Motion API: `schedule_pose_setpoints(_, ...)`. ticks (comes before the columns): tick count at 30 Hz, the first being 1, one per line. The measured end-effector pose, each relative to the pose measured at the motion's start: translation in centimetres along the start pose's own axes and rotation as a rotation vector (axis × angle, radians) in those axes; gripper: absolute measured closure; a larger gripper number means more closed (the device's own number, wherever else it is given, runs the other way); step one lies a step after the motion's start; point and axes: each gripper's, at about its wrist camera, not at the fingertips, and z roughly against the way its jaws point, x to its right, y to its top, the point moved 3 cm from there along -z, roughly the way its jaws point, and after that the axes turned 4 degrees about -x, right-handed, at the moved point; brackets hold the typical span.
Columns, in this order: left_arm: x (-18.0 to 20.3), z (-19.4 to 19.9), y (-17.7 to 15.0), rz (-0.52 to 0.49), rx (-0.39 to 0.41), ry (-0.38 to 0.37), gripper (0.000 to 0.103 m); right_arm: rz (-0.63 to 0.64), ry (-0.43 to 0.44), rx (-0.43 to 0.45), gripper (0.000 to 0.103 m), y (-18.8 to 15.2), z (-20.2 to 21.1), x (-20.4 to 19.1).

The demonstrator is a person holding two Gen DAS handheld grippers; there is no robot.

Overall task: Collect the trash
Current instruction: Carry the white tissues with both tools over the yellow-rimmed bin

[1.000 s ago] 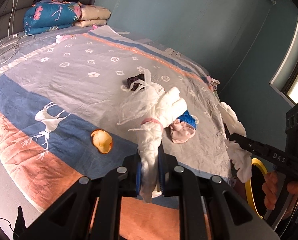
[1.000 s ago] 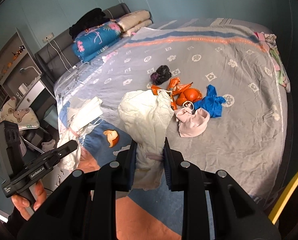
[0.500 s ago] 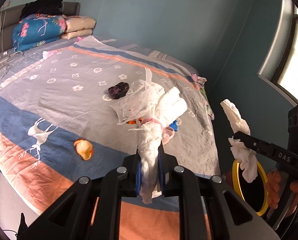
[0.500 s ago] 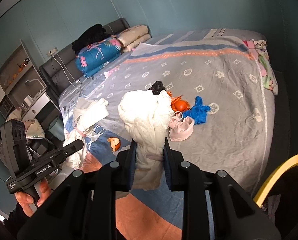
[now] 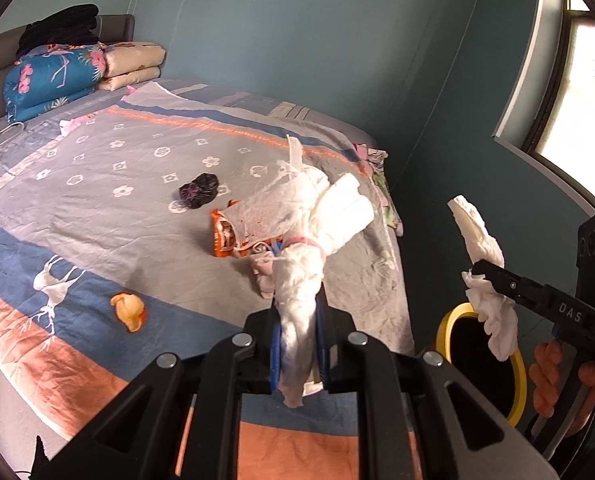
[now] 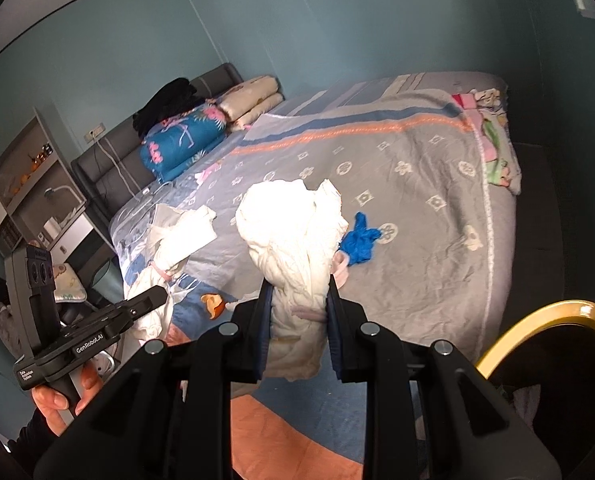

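Observation:
My left gripper (image 5: 299, 320) is shut on a twisted wad of white tissue (image 5: 325, 216) with a pink band, held up over the bed. My right gripper (image 6: 299, 296) is shut on a cream-white crumpled wad (image 6: 293, 232); the left wrist view shows it at the right (image 5: 477, 270), above a yellow-rimmed bin (image 5: 449, 320). On the bedspread lie an orange peel (image 5: 128, 312), an orange wrapper (image 5: 222, 240), a black crumpled scrap (image 5: 199, 190), a blue glove (image 6: 359, 238) and a pinkish scrap (image 6: 341, 274).
The bin's yellow rim (image 6: 537, 314) stands on the floor at the bed's near right corner. Folded quilts (image 5: 53, 80) are stacked at the headboard. A shelf unit (image 6: 25, 176) is left of the bed. A person's hand (image 6: 61, 400) holds the left gripper.
Both grippers have pulled back and up from the bed with their wads still held. The yellow bin has come further into view in both cameras.

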Motion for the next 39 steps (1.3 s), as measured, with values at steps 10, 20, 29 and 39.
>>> schedule_pose_setpoints(10,3.7,-1.1,0.4,-0.032,-0.011,-0.06,0.09,-0.045,-0.043,0.057,0.08,-0.7,3.8,3.1)
schedule_pose_setpoints(20,8.4,-2.8,-0.1,-0.111,-0.046,-0.1,0.09,-0.112,-0.099,0.096,0.08,-2.2,7.2,7.1)
schedule_pose_setpoints(29,13.0,-4.2,-0.6,-0.19,-0.083,-0.129,0.09,-0.175,-0.17,0.124,0.08,-3.5,9.8,10.9)
schedule_pose_setpoints(39,18.2,-7.4,-2.2,-0.271,-0.154,-0.188,0.09,-0.266,-0.234,0.142,0.079,-5.4,12.0,16.0)
